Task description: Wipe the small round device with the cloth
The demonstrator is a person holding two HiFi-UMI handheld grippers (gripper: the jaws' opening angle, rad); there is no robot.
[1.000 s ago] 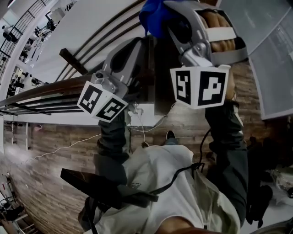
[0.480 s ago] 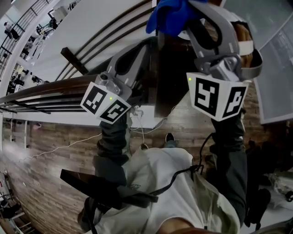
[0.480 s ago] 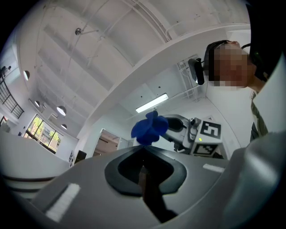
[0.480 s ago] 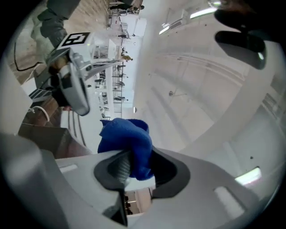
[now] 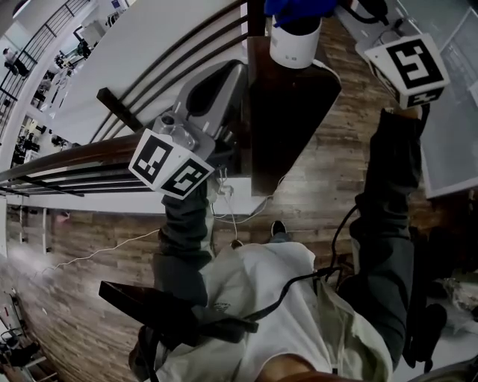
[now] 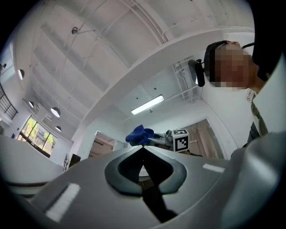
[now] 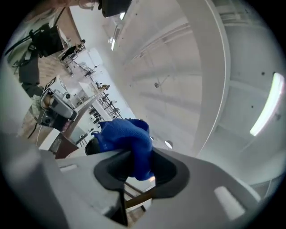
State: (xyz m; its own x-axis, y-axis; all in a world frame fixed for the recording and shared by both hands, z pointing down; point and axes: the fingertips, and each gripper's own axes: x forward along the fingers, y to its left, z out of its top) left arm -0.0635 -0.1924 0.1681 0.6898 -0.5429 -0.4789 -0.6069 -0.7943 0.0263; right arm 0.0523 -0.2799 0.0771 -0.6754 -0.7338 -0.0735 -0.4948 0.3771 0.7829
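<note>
The small round device (image 5: 294, 42) is a white cylinder with a dark top, standing at the far end of a small dark table (image 5: 287, 112). Directly over it hangs the blue cloth (image 5: 299, 7), bunched in my right gripper (image 5: 336, 6), whose marker cube (image 5: 408, 69) shows at the upper right. In the right gripper view the jaws are shut on the cloth (image 7: 129, 143), and the device's dark top (image 7: 90, 146) peeks out behind it. My left gripper (image 5: 237, 71) lies along the table's left edge, shut (image 6: 143, 150) and holding nothing.
A dark wooden railing (image 5: 89, 145) runs across the left. White cables (image 5: 224, 198) trail over the wood-plank floor (image 5: 89, 246) below. The person's torso (image 5: 276, 306) fills the lower middle. A grey panel (image 5: 452, 112) stands at the right.
My right gripper has carried the cloth up and to the right, toward the frame's top edge, uncovering the white device on the table. The left gripper has barely moved.
</note>
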